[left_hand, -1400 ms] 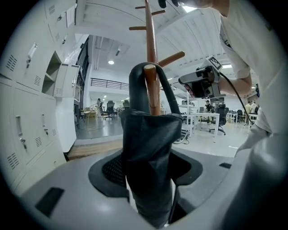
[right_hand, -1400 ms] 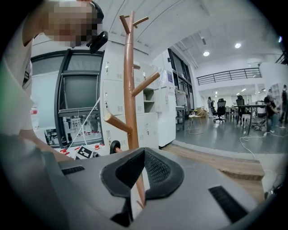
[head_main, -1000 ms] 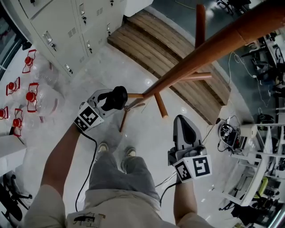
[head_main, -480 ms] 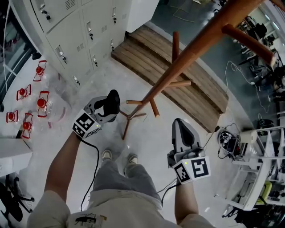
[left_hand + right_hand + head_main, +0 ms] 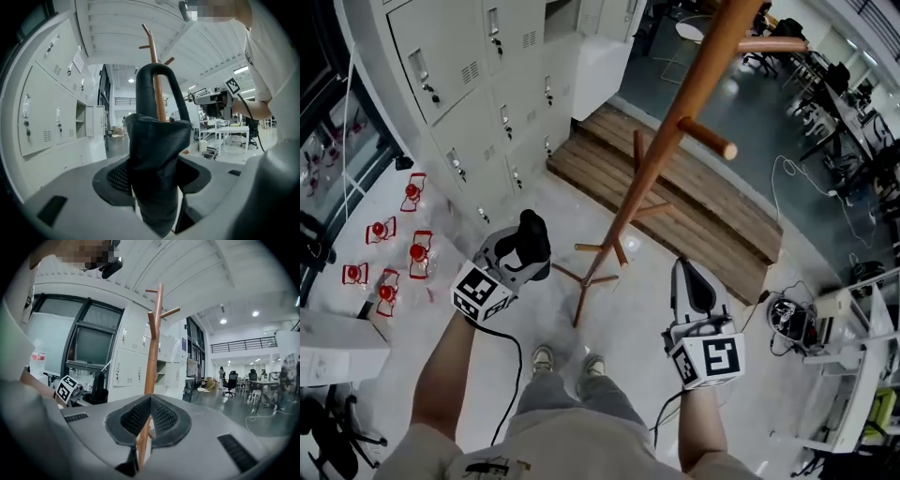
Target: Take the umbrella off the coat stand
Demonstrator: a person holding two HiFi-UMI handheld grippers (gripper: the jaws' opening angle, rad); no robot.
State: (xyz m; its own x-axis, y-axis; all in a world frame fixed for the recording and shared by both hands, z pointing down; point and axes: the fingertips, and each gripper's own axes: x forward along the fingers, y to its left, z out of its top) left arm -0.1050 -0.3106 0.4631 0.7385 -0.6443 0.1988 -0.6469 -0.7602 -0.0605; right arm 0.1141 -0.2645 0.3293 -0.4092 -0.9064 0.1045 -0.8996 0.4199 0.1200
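The head view looks steeply down from above the person onto the floor (image 5: pixel 628 300). Each gripper view looks about level along its own jaws, the left one with the umbrella (image 5: pixel 154 154) close against its lens. All three share the coat stand (image 5: pixel 657 159) and lockers (image 5: pixel 478 56)

I read: umbrella (image 5: pixel 154 159) black; coat stand (image 5: pixel 661 155) orange-brown wood; lockers (image 5: pixel 478 75) pale grey; left gripper (image 5: pixel 528 246) grey, its cube patterned in black-and-white squares.
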